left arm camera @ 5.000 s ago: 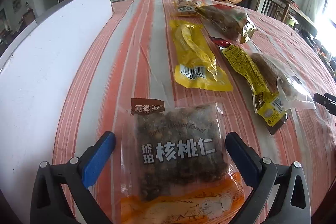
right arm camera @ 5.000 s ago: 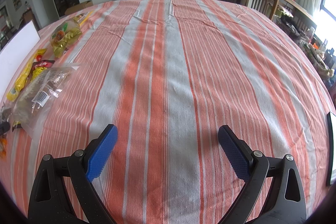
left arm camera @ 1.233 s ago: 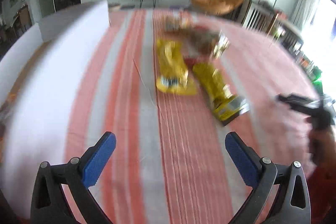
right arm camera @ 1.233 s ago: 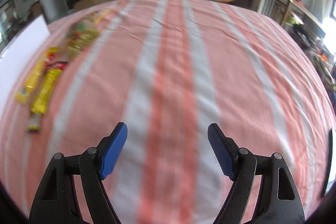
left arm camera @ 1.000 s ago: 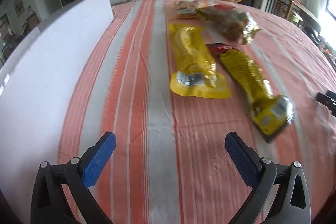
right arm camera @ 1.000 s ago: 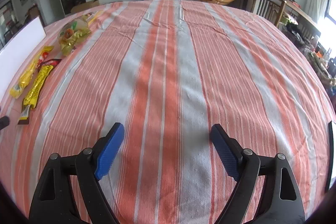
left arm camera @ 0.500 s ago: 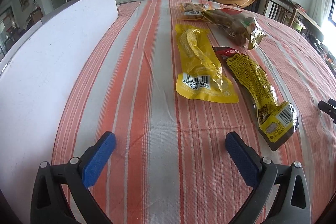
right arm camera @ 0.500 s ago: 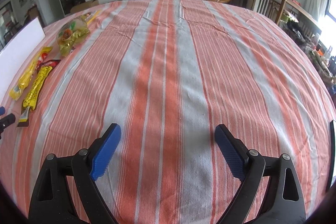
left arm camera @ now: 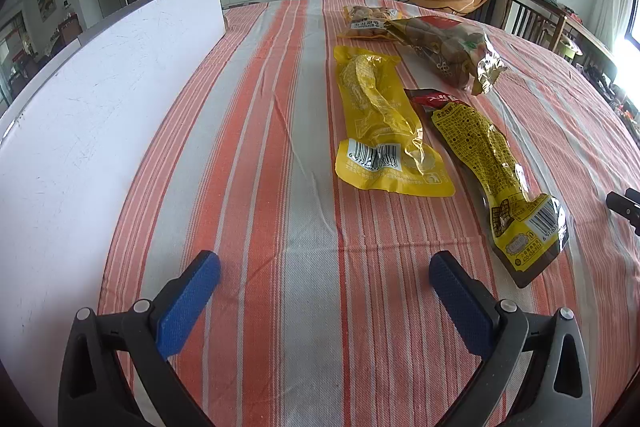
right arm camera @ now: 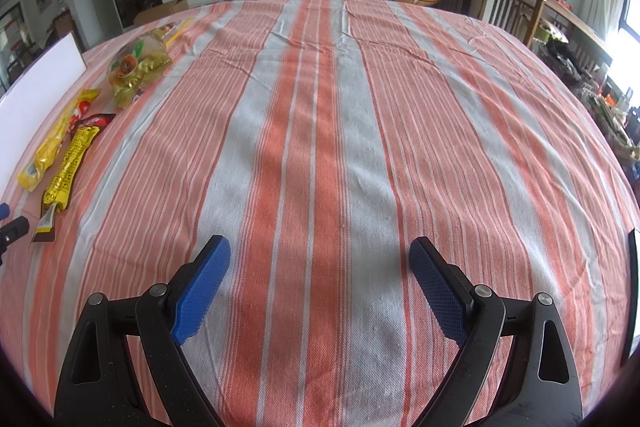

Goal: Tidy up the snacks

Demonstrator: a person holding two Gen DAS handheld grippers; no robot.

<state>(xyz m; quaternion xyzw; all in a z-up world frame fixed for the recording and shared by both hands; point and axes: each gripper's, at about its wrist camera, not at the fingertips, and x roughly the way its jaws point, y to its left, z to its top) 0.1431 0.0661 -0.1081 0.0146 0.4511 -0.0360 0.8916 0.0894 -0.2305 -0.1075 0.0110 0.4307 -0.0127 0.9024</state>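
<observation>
**Both claws wide, empty; four snack packs on striped tabletop**

Left claw (left arm camera: 324, 277) jaws spread wide, nothing between the blue pads, only cloth below. Right claw (right arm camera: 320, 265) has just been opening, now wide too, nothing between its jaws, bare cloth under it.

Tabletop (left arm camera: 280, 147) covered in orange, white and grey striped cloth. White board (left arm camera: 100, 99) stands along the left side in the left wrist view.

Snacks, left wrist view:
- Yellow pack (left arm camera: 384, 123), long, flat on cloth, barcode end nearest the camera, digits too small to read fully.
- Dark pack (left arm camera: 492, 171), yellow print with small characters, red top end with white lettering not legible, barcode at near end. Lies just right of yellow pack, top ends nearly touching.
- Clear bag (left arm camera: 448, 51) with gold trim and brown pieces inside, beyond the dark pack.
- Small pack (left arm camera: 368, 21) at the far end, white label, text unreadable, touching the clear bag.

All four sit ahead of the left claw, well left of the right claw.
</observation>
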